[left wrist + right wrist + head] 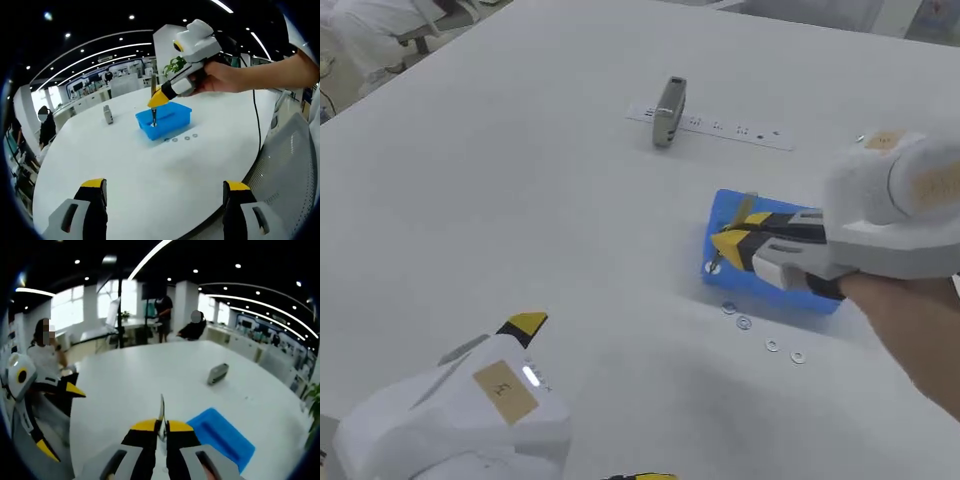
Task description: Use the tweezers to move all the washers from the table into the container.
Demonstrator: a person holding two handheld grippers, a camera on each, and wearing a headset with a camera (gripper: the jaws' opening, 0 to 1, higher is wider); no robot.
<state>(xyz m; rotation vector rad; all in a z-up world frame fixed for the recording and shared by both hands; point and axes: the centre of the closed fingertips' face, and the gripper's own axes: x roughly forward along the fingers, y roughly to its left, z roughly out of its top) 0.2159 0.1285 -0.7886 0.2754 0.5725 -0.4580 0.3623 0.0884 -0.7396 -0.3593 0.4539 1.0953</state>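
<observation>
The right gripper (pixel 162 426) has its yellow-tipped jaws pressed together on thin metal tweezers (pixel 154 117), whose tips point down at one corner of the shallow blue plastic container (pixel 775 215); I cannot tell whether they carry a washer. Four small metal washers (pixel 744 322) lie in a row on the white table (pixel 520 200) just beside the container. The left gripper (pixel 164 184) hovers well apart from them, jaws spread and empty.

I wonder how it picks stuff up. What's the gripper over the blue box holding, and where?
The right gripper is shut on the tweezers, gripping them near mid-length; their tips point down by the blue container.
</observation>
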